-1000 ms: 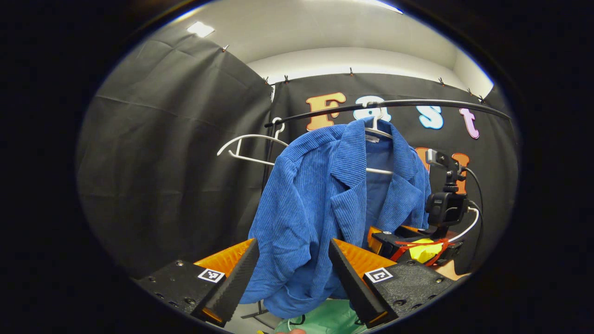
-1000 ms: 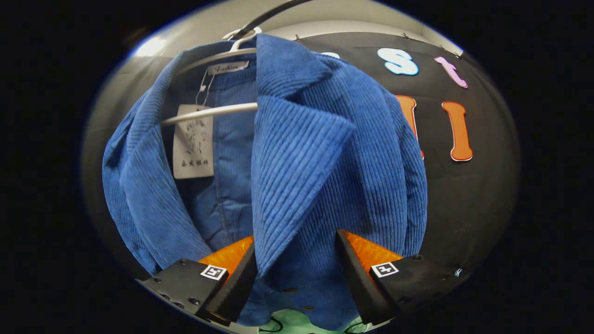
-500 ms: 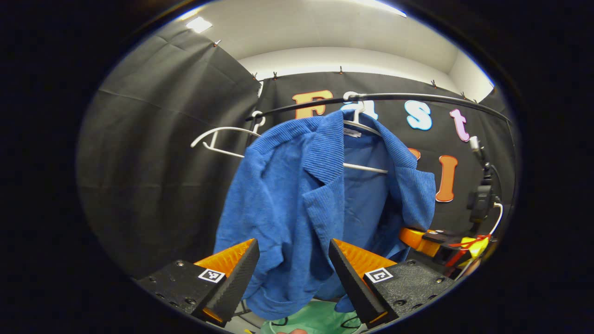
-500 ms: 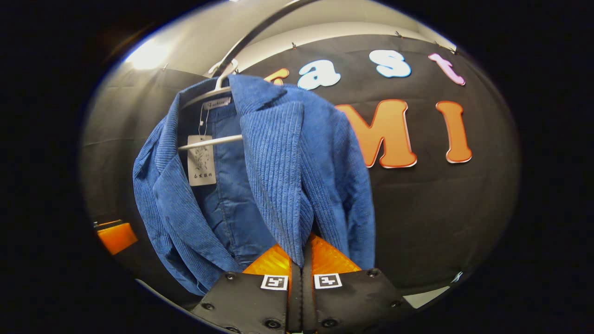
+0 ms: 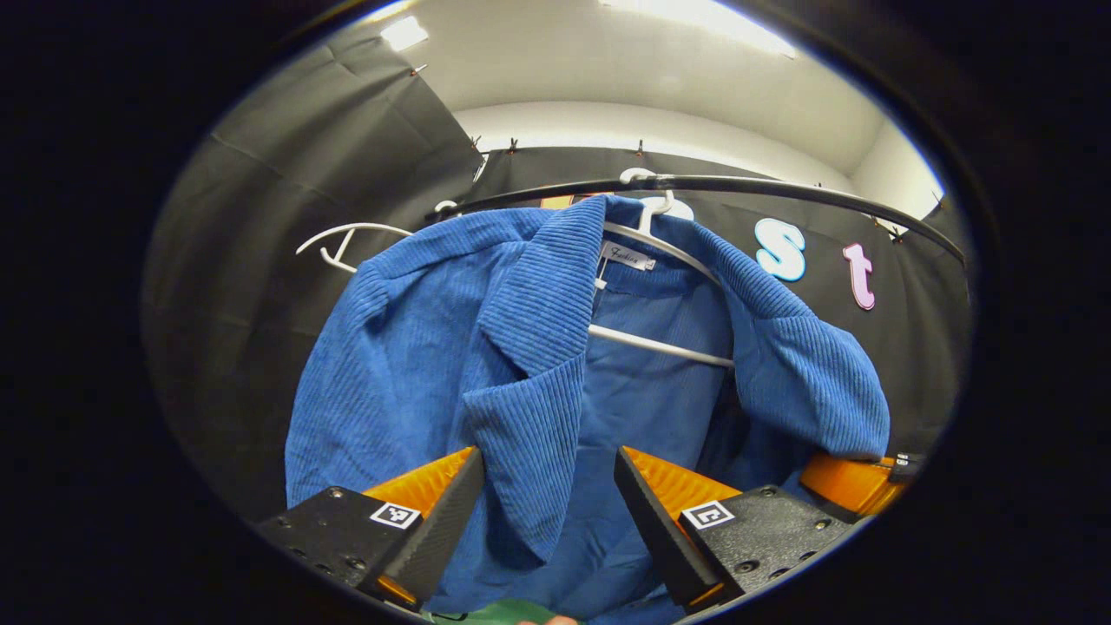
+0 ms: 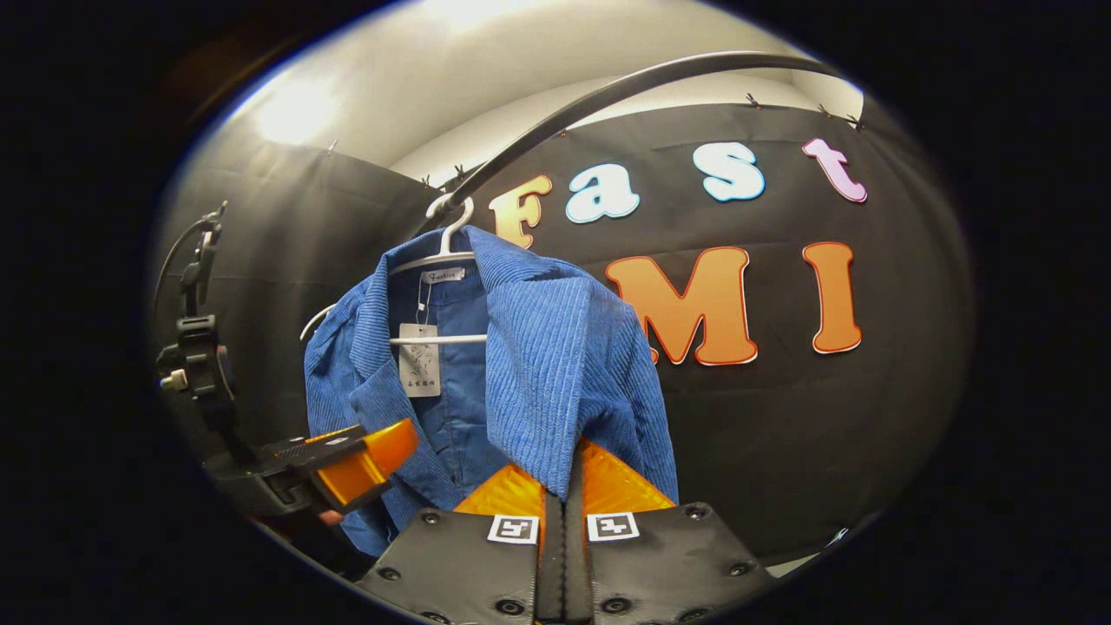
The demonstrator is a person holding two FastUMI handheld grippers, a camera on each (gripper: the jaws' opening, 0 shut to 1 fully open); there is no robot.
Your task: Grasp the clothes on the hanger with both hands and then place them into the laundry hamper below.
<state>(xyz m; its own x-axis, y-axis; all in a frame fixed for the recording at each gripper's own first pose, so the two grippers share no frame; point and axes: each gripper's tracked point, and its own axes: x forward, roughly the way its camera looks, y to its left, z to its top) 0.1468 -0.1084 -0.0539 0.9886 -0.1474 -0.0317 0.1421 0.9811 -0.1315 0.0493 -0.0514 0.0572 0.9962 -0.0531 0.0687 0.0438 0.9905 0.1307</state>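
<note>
Right gripper view: right gripper (image 6: 562, 486) pinches jacket (image 6: 555, 365).

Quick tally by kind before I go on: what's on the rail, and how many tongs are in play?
Blue corduroy jacket: 1
White hangers: 2, one carrying the jacket, one bare
Black rail: 1
Tongs: 2, left open around the lapel, right shut on the jacket's front edge
Total: 6

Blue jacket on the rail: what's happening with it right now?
A person works two handheld grippers on the blue corduroy jacket, which hangs on a white hanger from the rail. The right gripper is shut on the jacket's front edge. The left gripper is open, its jaws set either side of the lapel. Nothing is off the hanger yet.
</note>
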